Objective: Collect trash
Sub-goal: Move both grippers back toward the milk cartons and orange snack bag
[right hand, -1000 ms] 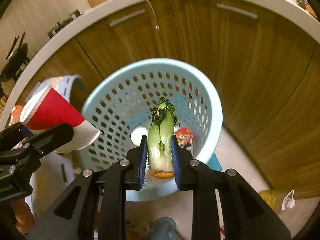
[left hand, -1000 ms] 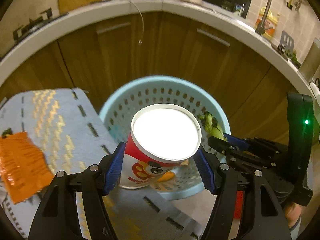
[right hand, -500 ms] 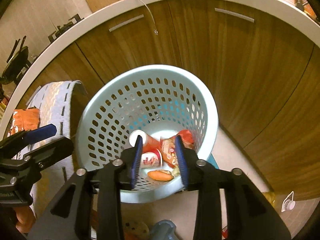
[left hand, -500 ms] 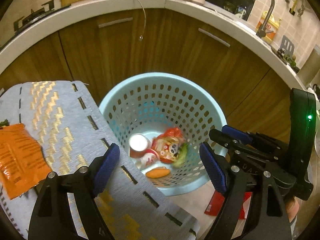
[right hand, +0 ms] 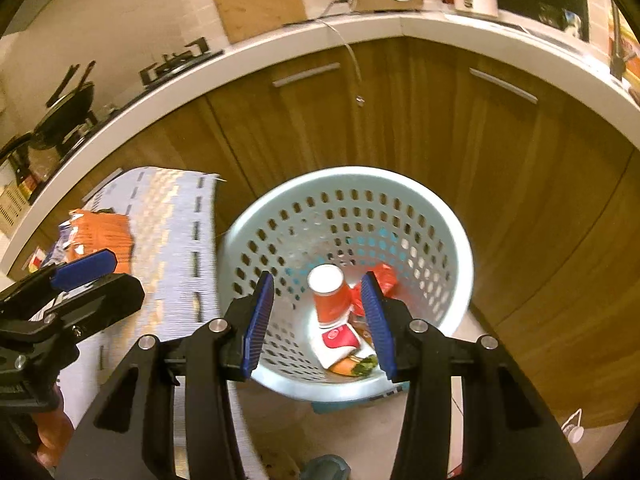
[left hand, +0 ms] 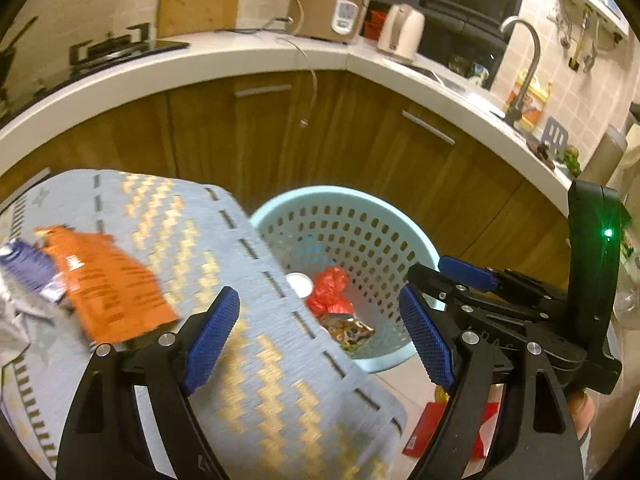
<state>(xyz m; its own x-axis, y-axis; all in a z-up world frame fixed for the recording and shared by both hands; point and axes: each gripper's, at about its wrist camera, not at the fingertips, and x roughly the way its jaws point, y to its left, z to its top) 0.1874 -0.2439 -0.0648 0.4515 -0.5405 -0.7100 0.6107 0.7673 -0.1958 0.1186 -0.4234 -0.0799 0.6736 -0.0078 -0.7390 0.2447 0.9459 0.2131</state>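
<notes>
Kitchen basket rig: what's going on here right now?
Trash pickup. Both grippers are open and empty: the left gripper over the mat, the right gripper above the blue basket. A red paper cup and wrappers lie in the basket. An orange packet waits on the mat.

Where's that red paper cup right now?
The red paper cup lies on its side at the bottom of the light blue basket, seen between the right gripper's fingers, beside a crumpled red wrapper.
</notes>
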